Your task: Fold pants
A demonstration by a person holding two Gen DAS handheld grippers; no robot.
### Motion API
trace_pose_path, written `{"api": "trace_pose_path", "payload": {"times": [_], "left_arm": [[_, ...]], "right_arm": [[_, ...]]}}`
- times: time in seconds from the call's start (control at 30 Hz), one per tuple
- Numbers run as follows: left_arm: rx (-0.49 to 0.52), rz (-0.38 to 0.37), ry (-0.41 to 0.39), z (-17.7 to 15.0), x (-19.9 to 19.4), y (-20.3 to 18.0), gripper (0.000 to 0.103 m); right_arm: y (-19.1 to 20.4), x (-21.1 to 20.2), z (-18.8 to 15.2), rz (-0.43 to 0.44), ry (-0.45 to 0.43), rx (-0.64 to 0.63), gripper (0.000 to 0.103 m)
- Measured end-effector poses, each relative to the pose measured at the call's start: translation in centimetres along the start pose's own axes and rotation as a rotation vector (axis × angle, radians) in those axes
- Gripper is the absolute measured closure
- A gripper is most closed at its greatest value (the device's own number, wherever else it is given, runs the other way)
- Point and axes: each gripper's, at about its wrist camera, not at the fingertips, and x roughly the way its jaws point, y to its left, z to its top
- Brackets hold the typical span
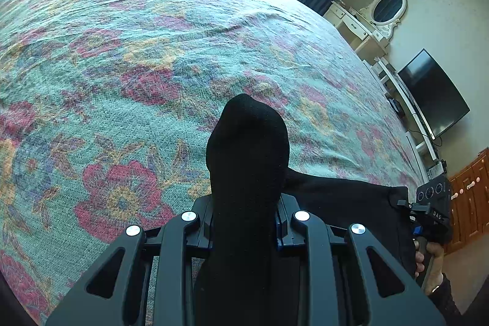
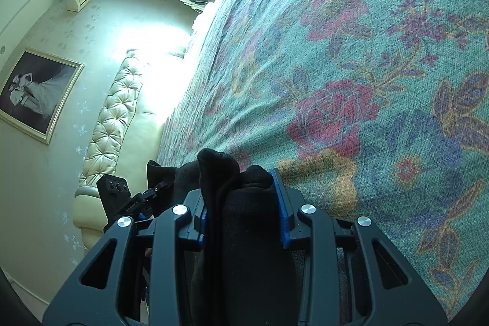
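Pants (image 1: 247,161) pinched in both grippers, left (image 1: 246,226), right (image 2: 241,214), jaws clamped on cloth; keep edge taut, lower evenly onto bed (image 1: 122,51).

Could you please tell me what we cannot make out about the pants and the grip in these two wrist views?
- Pants, left wrist view: the part nearest the camera is cut off by the bottom edge.
- Left gripper: bunched cloth covers its pads.
- Right gripper, right wrist view: cloth hides the left pad.
- Which part of the pants each holds: cannot tell.
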Motion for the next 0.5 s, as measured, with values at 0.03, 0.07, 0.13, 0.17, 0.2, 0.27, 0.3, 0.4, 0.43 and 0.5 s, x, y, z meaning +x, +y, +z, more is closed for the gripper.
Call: {"api": "trace_pose_path", "payload": {"times": [0.03,0.07,0.13,0.17,0.2,0.27,0.3,0.4,0.43,0.5], "left_arm": [[0.000,0.000,0.002,0.0,0.0,0.1,0.076],[0.000,0.001,0.005,0.1,0.1,0.2,0.076],[-0.002,-0.003,0.009,0.2,0.2,0.4,0.076],[-0.004,-0.005,0.011,0.3,0.2,0.5,0.076],[-0.009,-0.009,0.014,0.4,0.3,0.6,0.076],[-0.016,-0.009,0.019,0.6,0.4,0.9,0.076],[-0.016,-0.006,0.019,0.7,0.3,1.0,0.076],[-0.009,0.004,0.014,1.1,0.1,1.2,0.076],[-0.007,0.006,0.013,1.2,0.0,1.3,0.076],[-0.004,0.009,0.013,1.5,-0.1,1.5,0.076]], "right_arm": [[-0.2,0.0,0.0,0.006,-0.001,0.006,0.070],[-0.4,0.0,0.1,0.008,-0.002,0.009,0.070],[-0.3,0.2,0.0,0.007,-0.003,0.010,0.070],[-0.3,0.3,0.0,0.008,-0.003,0.012,0.070],[-0.1,0.4,0.0,0.007,-0.003,0.012,0.070],[0.1,0.8,0.1,0.007,-0.004,0.014,0.070],[0.2,1.0,0.1,0.008,-0.004,0.015,0.070],[0.3,1.4,0.2,0.015,-0.004,0.019,0.070],[0.4,1.6,0.1,0.017,-0.003,0.021,0.070],[0.6,2.0,0.1,0.019,-0.003,0.023,0.070]]}}
